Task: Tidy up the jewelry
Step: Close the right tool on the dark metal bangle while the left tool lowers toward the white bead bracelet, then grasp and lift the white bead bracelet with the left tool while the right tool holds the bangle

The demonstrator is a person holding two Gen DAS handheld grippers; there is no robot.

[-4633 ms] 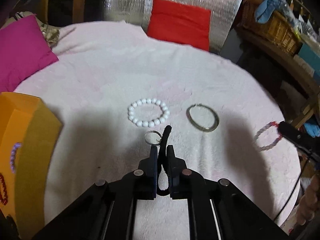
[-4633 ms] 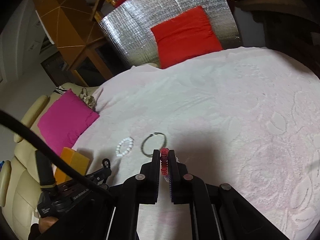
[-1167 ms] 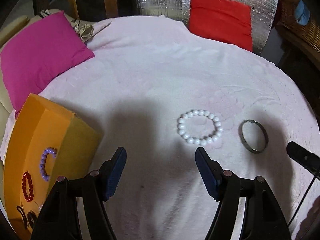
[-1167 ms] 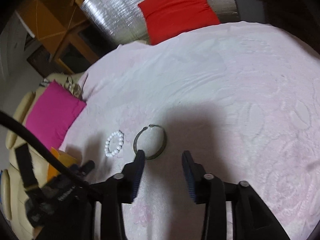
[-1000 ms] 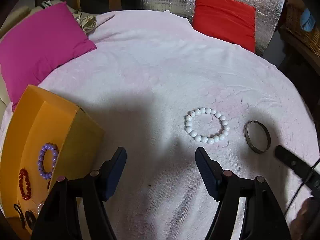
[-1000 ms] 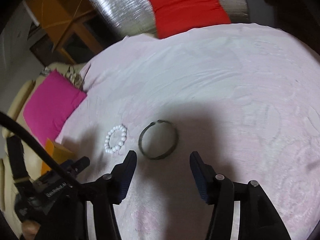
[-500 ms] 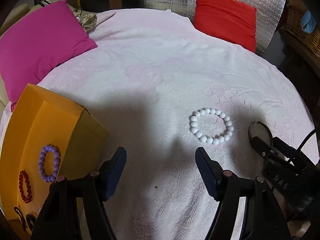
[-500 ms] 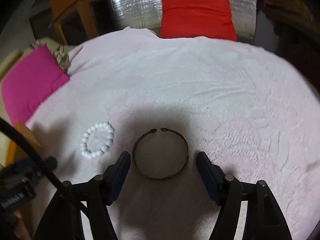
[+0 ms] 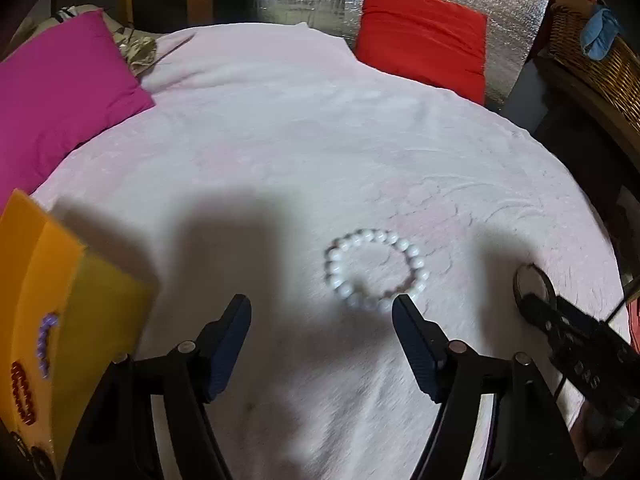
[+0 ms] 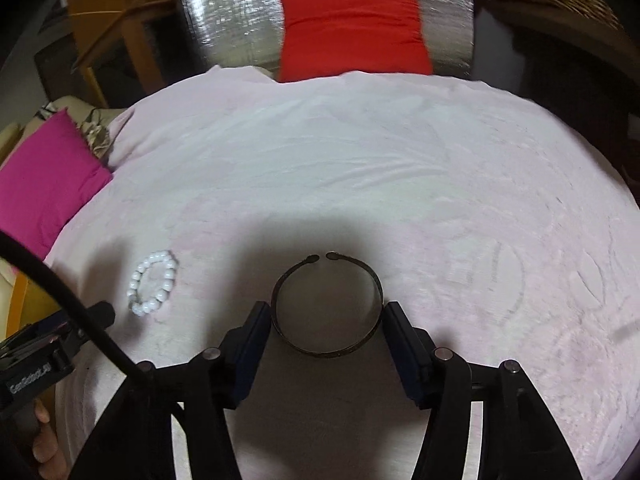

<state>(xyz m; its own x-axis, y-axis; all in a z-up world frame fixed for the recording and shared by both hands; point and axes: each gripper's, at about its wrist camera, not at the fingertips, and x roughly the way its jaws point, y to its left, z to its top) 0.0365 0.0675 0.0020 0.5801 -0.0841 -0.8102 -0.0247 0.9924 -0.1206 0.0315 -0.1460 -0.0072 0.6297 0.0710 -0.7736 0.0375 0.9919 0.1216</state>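
Pink blanket (image 10: 360,168): broad bare expanse beyond the jewelry. Orange box (image 9: 24,264) at its left edge holds a purple bracelet (image 9: 45,340). Right gripper (image 10: 325,316): jaws spread, flanking the metal bangle (image 10: 326,308). Left gripper (image 9: 322,312): jaws spread, just short of the white bead bracelet (image 9: 376,270).

A bead bracelet (image 9: 376,270) lies on a bed (image 9: 304,152), just beyond and between the spread left tongs (image 9: 322,314). To its right, a cuff bangle (image 10: 326,306) rests flat between the fingers of the right tongs (image 10: 325,320). At near left stands a box (image 9: 60,320) holding two more bracelets (image 9: 46,344). Two cushions (image 9: 420,38) sit at the far edge.
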